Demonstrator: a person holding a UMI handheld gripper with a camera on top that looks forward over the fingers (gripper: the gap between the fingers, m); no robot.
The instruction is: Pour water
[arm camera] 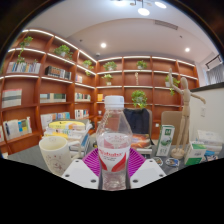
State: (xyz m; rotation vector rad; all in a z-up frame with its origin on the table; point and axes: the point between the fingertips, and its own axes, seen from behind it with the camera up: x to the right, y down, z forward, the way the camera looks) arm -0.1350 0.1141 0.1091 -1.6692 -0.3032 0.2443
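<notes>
A clear plastic water bottle (113,145) with a white cap and a red and white label stands upright between my fingers. Both purple pads (91,164) press on its sides at the label. My gripper (113,167) is shut on the bottle. A white cup (55,153) stands to the left of the bottle, a little beyond my left finger. The surface under the bottle is hidden by my fingers.
A table (30,158) beyond my fingers holds boxes and packets (70,130) on the left and small cartons (200,152) on the right. Wooden shelves (45,85) with books and plants line the back wall. A wooden figure (186,100) stands at the right.
</notes>
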